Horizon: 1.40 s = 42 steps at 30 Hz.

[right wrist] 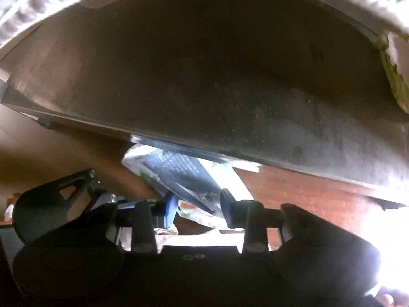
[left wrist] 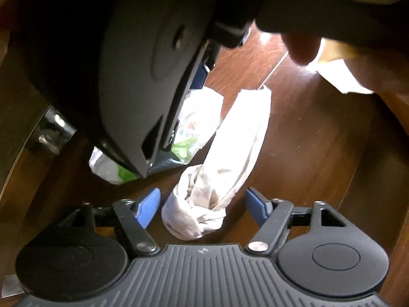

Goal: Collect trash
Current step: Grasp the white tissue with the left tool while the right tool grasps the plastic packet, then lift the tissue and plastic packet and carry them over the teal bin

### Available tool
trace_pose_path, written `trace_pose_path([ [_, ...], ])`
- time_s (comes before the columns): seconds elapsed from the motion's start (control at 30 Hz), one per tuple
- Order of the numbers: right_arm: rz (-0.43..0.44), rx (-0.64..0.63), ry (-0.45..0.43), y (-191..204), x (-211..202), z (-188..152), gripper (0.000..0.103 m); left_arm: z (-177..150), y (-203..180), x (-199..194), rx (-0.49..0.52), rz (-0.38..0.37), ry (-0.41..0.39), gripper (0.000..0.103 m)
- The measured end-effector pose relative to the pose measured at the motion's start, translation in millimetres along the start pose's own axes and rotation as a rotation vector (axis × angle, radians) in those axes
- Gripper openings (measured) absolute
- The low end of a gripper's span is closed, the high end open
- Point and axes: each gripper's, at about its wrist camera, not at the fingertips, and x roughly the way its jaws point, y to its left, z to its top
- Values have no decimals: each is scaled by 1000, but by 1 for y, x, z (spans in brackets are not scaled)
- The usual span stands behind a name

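Two pieces of trash in play here, and both are down on the wooden floor (left wrist: 306,133), so by my reckoning the collecting is only just getting going. First up, the crumpled white tissue (left wrist: 217,179): a long, twisted wad, bunched into a knot at its near end, faintly stained, lying flat between the blue pads of the left gripper (left wrist: 203,208). Those jaws stand about half open, a gap showing on either side of the paper, so nothing is gripped there yet.

Just beside it, the plastic wrapper (right wrist: 184,176): white with green and orange print and a dark panel of small text, creased and flattened. Its far edge tucks under a low grey furniture panel (right wrist: 204,76). The right gripper (right wrist: 198,208) has its pads right up against the wrapper's near end, jaws narrowed around it; whether they truly pinch I cannot tell.

In the left view that right gripper looms large and dark, hiding much of the wrapper. Still to come, as I judge it: squeeze, lift, carry both away. No bin or bag shows anywhere.
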Motion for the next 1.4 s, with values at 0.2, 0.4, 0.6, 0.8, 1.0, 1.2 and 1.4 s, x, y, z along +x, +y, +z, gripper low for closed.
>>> trace_pose_path([
  [0.2,-16,-39,16,7,-5,3,10,1,-2,-7,25,-19,25,33],
  [0.4,-10,-28,40,14,-28,5,4,2,4,-34,43,-50,61,28],
  [0.6,4,-25,63,25,-76,-9,3,7,5,-87,83,-83,78,28],
  [0.8,16,18,43,31,-151,-37,3,20,-3,-156,94,-78,51,28],
  [1.0,-48,98,-80,22,-255,-58,3,33,-2,-241,65,-44,-30,28],
  [1.2,-59,195,-291,10,-374,-81,2,31,-8,-329,-146,-10,-144,28],
  [1.4,-44,223,-455,14,-468,-120,2,20,-28,-413,-324,11,-282,28],
])
